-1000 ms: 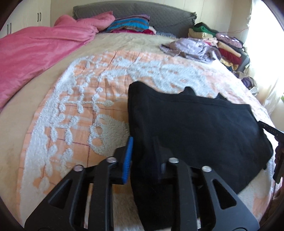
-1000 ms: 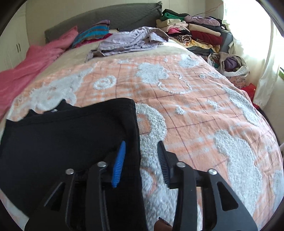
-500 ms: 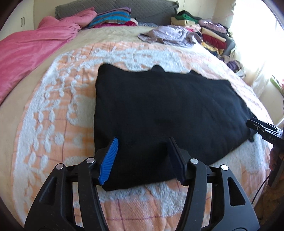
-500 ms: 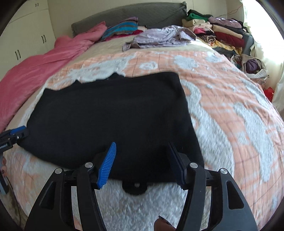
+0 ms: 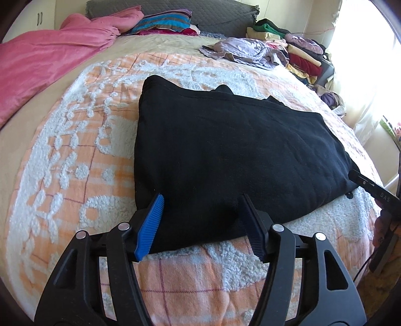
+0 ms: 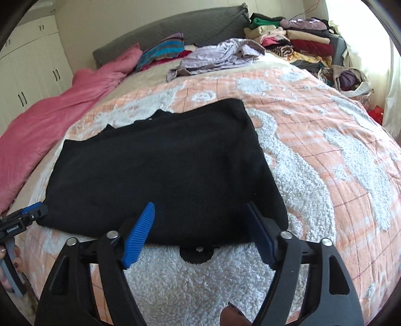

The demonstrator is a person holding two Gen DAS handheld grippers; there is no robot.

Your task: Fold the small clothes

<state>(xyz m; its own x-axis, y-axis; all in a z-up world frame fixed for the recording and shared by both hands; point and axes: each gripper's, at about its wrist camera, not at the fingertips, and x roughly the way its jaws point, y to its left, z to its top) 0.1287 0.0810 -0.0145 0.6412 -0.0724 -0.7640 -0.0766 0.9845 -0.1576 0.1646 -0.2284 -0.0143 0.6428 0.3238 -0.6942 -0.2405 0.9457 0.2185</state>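
Note:
A black garment lies folded flat on the orange and white bedspread; it also shows in the right wrist view. My left gripper is open and empty, its jaws wide apart over the garment's near left edge. My right gripper is open and empty over the garment's near right edge. A small black loop pokes out from under that edge. Each gripper shows at the margin of the other's view.
A pink blanket covers the bed's left side. A crumpled lilac garment lies at the far end of the bed. Stacks of folded clothes stand at the far right. Striped pillows rest against the grey headboard.
Both grippers have opened wide and pulled back from the garment's side edges to its near edge. The black garment now lies released and flat.

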